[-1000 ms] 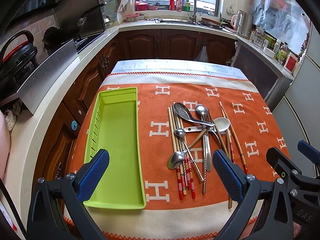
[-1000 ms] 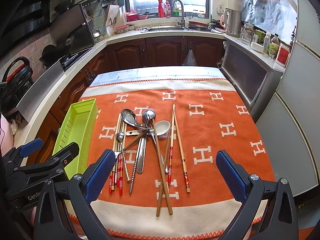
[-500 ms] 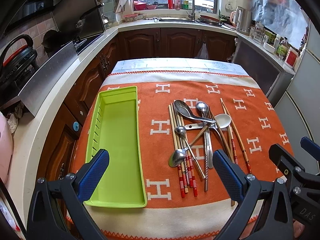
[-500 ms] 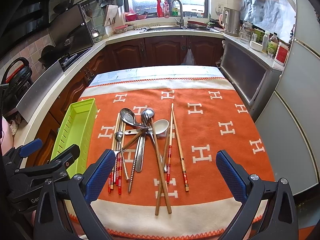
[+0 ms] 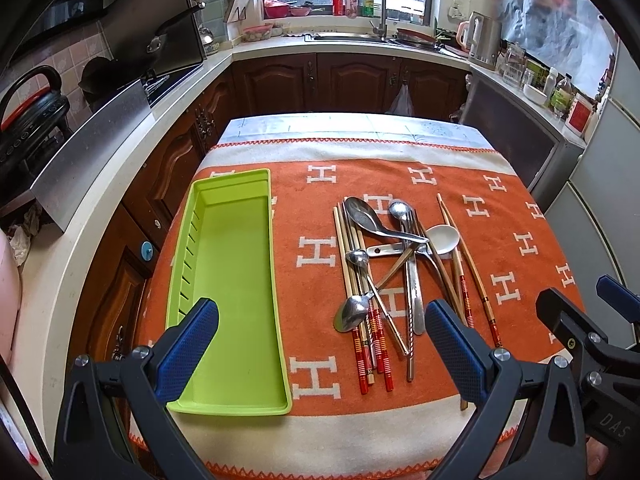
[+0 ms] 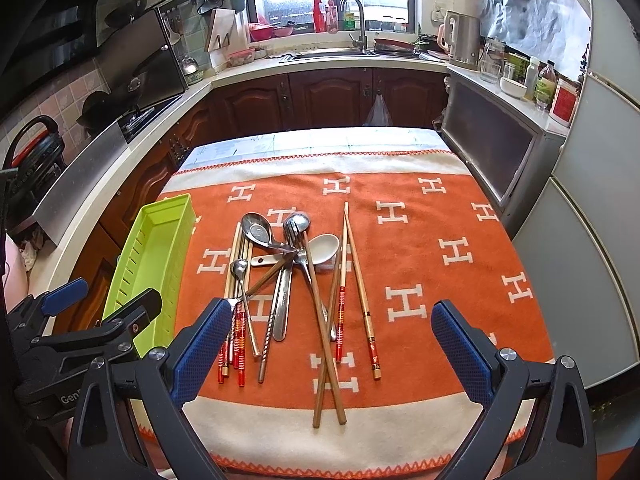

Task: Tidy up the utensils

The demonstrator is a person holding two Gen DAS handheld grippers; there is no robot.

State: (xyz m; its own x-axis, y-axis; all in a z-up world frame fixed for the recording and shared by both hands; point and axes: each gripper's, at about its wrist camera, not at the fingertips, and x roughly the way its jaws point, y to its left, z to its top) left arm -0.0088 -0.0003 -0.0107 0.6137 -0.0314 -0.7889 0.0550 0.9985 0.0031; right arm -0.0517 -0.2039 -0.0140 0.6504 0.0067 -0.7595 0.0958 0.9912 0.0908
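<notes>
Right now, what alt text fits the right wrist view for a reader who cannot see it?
The open right gripper hovers over a jumbled pile of spoons, a fork and chopsticks on an orange blanket. An empty green tray lies to the left, with the left gripper at its near end.

Both wrist views look down and forward from near table edge, left from tray (image 5: 232,280) side; share utensil pile (image 6: 288,276), cloth (image 6: 420,248), kitchen beyond.

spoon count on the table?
5, all in the pile on the orange cloth: large metal spoon far left, metal spoon beside it, white spoon right, small spoon mid-left, near spoon closest. Overlaps may hide more.
</notes>
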